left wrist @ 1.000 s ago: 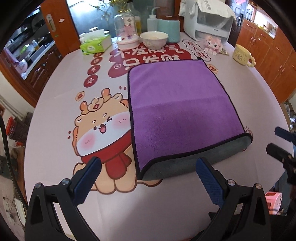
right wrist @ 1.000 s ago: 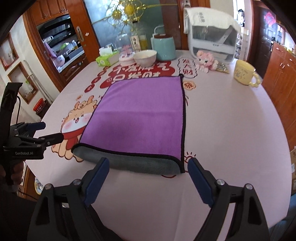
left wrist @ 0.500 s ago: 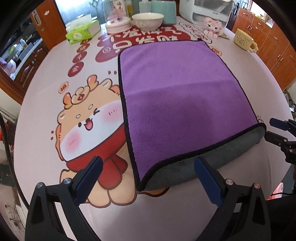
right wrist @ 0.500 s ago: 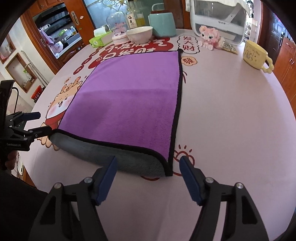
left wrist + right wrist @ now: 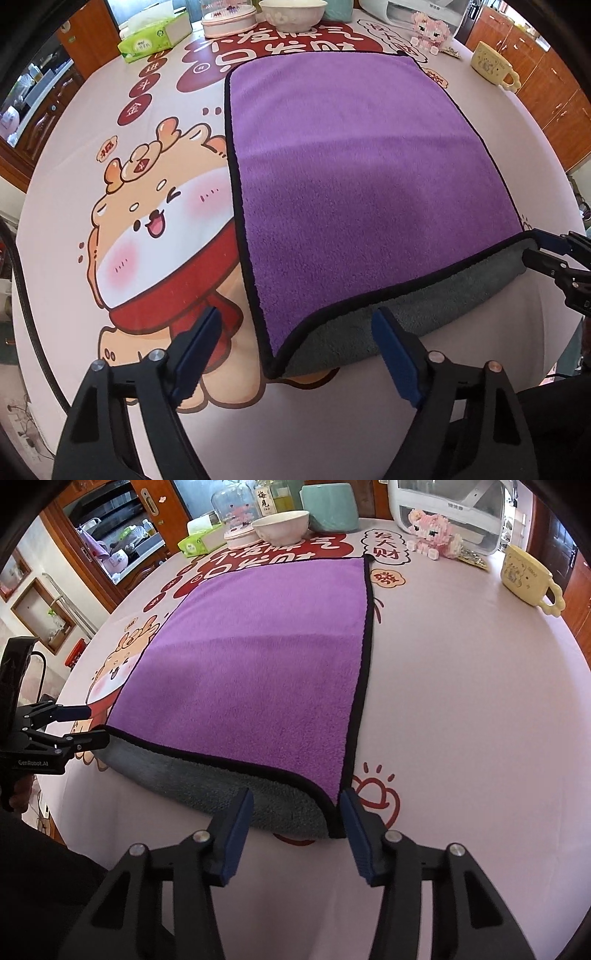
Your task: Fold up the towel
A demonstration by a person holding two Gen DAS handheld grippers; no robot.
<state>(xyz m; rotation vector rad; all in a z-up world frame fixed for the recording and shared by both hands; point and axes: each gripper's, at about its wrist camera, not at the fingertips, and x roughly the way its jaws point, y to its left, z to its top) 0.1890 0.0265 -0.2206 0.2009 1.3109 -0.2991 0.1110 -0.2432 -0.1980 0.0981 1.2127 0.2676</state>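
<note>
A purple towel (image 5: 354,177) with a black hem and a grey underside lies flat on the table, its near edge draped over the table's rim; it also shows in the right wrist view (image 5: 258,664). My left gripper (image 5: 295,343) is open, its fingers straddling the towel's near left corner. My right gripper (image 5: 295,819) is open, its fingers on either side of the near right corner. Each gripper shows in the other's view, the right gripper (image 5: 535,245) and the left gripper (image 5: 94,723) at the towel's corners.
The round table (image 5: 461,701) has a pink cartoon cloth. At the back stand a bowl (image 5: 282,526), a tissue box (image 5: 155,38), a glass-domed dish (image 5: 236,517), a teal pot (image 5: 328,506), a pink toy (image 5: 434,531), a white appliance (image 5: 454,506). A yellow mug (image 5: 528,576) sits far right.
Both grippers have moved forward and down to the towel's near corners. The right gripper's fingers have narrowed around its corner.
</note>
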